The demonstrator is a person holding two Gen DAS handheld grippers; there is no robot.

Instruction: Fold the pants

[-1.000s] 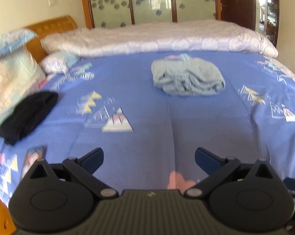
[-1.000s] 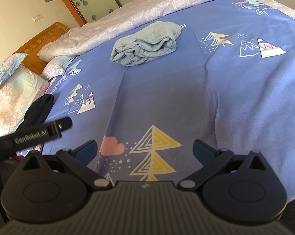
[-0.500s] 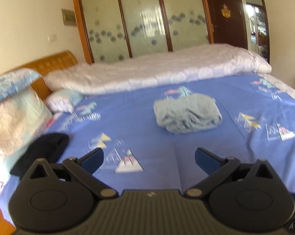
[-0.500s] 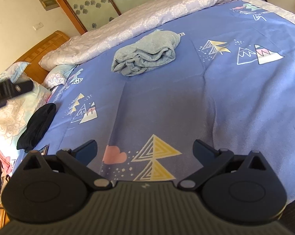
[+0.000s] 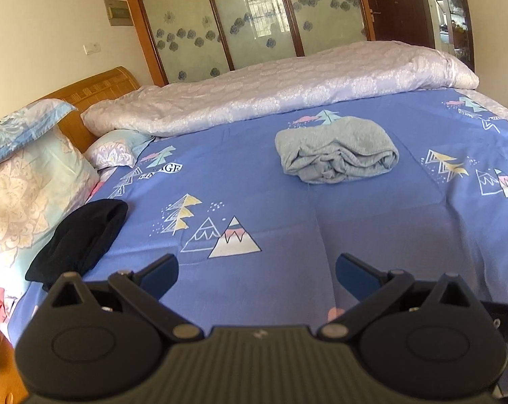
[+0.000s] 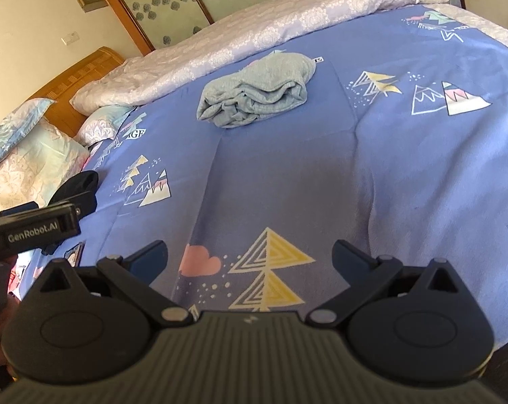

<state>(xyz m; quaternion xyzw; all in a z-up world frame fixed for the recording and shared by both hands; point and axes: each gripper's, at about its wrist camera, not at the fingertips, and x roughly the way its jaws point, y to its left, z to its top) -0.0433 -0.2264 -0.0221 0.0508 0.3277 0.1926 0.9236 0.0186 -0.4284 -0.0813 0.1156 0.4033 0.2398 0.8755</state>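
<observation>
A folded grey-blue pair of pants (image 5: 336, 153) lies in a bundle on the blue bed sheet (image 5: 287, 222), well beyond both grippers; it also shows in the right wrist view (image 6: 257, 91). My left gripper (image 5: 256, 269) is open and empty, held above the near part of the bed. My right gripper (image 6: 249, 257) is open and empty too, above the sheet's near edge. The left gripper's body (image 6: 31, 229) shows at the left of the right wrist view.
A black garment (image 5: 82, 235) lies at the bed's left side by patterned pillows (image 5: 25, 185). A rolled pale quilt (image 5: 281, 91) runs along the far side. A wooden headboard (image 5: 95, 87) and sliding glass doors (image 5: 247, 20) stand behind.
The left view first tilted up, then came closer and lower over the bed. The right view shifted slightly, and the left gripper's body is back at its left edge. Both grippers stayed open.
</observation>
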